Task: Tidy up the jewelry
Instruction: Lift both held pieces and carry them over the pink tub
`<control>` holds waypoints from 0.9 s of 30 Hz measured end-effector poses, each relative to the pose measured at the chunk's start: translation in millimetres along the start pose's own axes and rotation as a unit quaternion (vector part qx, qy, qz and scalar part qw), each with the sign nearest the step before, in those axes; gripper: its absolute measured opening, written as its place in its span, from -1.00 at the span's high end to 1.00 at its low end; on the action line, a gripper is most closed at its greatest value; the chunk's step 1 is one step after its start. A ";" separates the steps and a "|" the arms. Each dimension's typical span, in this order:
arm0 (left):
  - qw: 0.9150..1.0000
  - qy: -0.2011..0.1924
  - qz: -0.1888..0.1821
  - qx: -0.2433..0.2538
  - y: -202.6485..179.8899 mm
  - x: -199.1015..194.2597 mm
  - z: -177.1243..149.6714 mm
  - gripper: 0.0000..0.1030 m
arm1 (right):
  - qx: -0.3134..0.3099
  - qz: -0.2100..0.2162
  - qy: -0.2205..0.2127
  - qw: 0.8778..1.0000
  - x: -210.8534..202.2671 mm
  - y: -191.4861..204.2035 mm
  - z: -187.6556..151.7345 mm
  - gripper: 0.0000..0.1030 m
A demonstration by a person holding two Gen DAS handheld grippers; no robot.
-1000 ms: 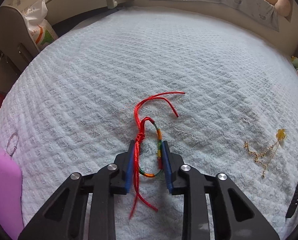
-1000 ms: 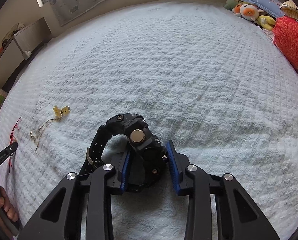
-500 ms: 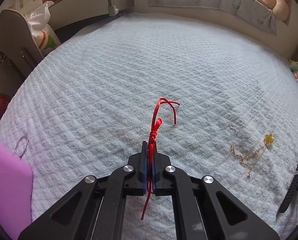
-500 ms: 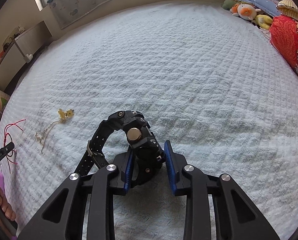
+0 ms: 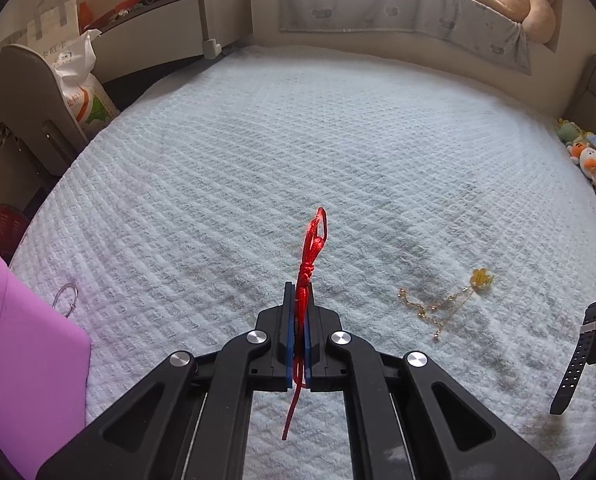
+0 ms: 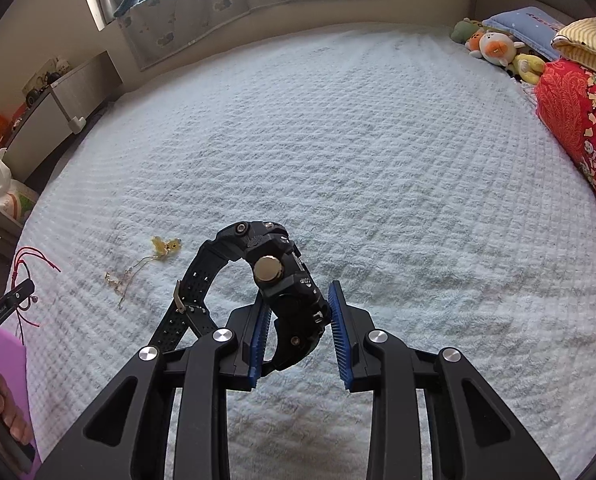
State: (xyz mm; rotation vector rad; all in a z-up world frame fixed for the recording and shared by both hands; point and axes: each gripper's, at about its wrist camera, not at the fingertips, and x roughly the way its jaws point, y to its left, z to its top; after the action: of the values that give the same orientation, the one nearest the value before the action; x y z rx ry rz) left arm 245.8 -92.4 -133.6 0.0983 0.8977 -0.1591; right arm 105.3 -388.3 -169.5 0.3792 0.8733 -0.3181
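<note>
Left wrist view: the left gripper (image 5: 298,320) is pinching a red cord bracelet (image 5: 310,252) between closed blue pads, knotted strands rising above, loose ends hanging below. A gold chain with a yellow flower (image 5: 445,300) is lying on the white quilted bedspread (image 5: 298,140). The right gripper (image 6: 298,320) is holding a black watch (image 6: 282,276), its gold crown facing the camera and its strap trailing left.
</note>
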 end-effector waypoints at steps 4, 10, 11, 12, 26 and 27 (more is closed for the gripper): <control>1.000 -0.003 -0.007 0.003 -9.6 -26.2 -2.7 0.93 | -0.007 0.008 0.002 1.000 -26.0 -3.5 -4.1 0.46; 1.000 0.000 -0.014 0.001 -21.3 -81.4 -5.5 0.93 | -0.043 0.036 0.013 0.998 -74.0 -0.8 -1.4 0.46; 1.000 0.001 -0.013 -0.001 -21.6 -91.8 -5.8 0.93 | -0.054 0.041 0.014 0.998 -83.9 2.1 -0.4 0.46; 1.000 0.003 -0.014 -0.005 -22.1 -103.7 -6.0 0.93 | -0.064 0.048 0.015 0.997 -95.2 4.6 0.9 0.46; 0.997 -0.012 0.039 -0.069 6.3 -282.6 -15.6 0.93 | -0.191 0.181 0.030 0.964 -223.2 87.6 20.7 0.46; 0.996 -0.014 0.045 -0.075 12.4 -294.1 -17.4 0.93 | -0.200 0.192 0.031 0.960 -230.4 97.3 20.1 0.46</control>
State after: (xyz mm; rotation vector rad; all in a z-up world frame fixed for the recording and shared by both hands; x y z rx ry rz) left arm 54.4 -49.1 86.5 -0.0039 0.8731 -0.0091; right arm 20.8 -284.4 42.7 0.1739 0.8799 0.2307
